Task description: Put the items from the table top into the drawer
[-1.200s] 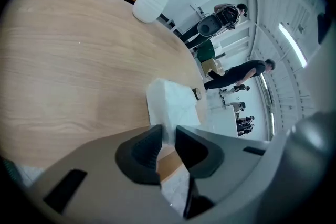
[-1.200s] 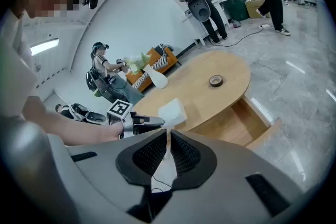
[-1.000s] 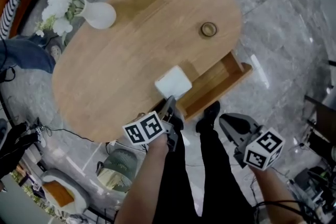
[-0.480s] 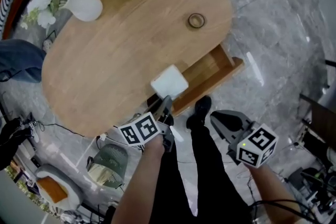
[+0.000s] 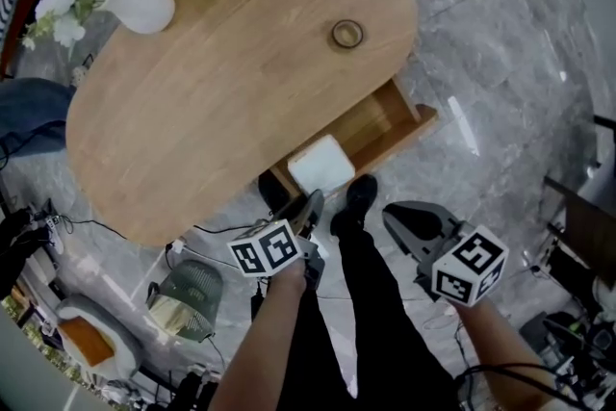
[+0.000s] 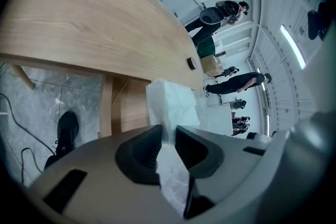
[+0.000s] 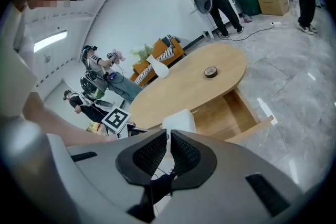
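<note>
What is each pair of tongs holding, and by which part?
Left tongs: soft white packet, pinched at its near edge. Right tongs: shut, nothing.

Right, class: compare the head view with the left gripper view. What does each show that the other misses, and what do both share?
Only the head view shows the right gripper and the person's legs. Only the left gripper view shows people standing far off and a ceiling light. Both show the wooden table, the white vase, the ring, a black shoe and the white cloth held by the left gripper.
</note>
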Available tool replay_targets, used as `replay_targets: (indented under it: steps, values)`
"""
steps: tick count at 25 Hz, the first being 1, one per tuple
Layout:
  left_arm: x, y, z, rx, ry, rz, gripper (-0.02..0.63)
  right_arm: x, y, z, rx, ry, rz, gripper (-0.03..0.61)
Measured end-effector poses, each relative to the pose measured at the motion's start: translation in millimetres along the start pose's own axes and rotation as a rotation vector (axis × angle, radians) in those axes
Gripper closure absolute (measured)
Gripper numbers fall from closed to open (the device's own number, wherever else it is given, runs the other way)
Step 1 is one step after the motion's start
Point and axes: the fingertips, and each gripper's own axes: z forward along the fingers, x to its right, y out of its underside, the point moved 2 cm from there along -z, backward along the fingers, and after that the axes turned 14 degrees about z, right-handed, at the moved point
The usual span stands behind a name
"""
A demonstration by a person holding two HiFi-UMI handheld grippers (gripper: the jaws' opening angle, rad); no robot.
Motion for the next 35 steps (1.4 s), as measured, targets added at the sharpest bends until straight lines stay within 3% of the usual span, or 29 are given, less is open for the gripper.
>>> replay_targets:
  steps: [8, 13, 17, 23, 27, 35]
  values:
    - [-1.5, 8.3, 18.5, 0.003, 0.025, -0.051, 0.529, 12.4, -3.8, -0.7, -0.017, -0.002, -0.008, 0.535]
    - [-16.7, 7.6, 20.7, 0.013, -0.019, -0.040, 0.457, 10.8, -0.4, 5.1, -0.034, -0.020, -0.007, 0.535]
    - [-23.3, 16.0, 12.8, -0.009, -0.040, -0.036, 0.464, 7.0, 3.4, 8.2, -0.041, -0.020, -0.004, 0.535]
    - [-21.4, 11.4, -3.6, -0.017, -0.069, 0.063, 0.585, -0.6, 1.9, 13.8, -0.021, -0.015, 0.005, 0.535]
    - [-1.8, 3.9, -10.8, -0.010, -0.030, 0.161, 0.600, -7.7, 3.4, 18.0, -0.013, -0.010, 0.009, 0.535]
    - [20.0, -16.2, -27.3, 0.000, 0.023, 0.266, 0.612, -20.5, 4.5, 25.1, 0.014, 0.027, 0.016, 0.535]
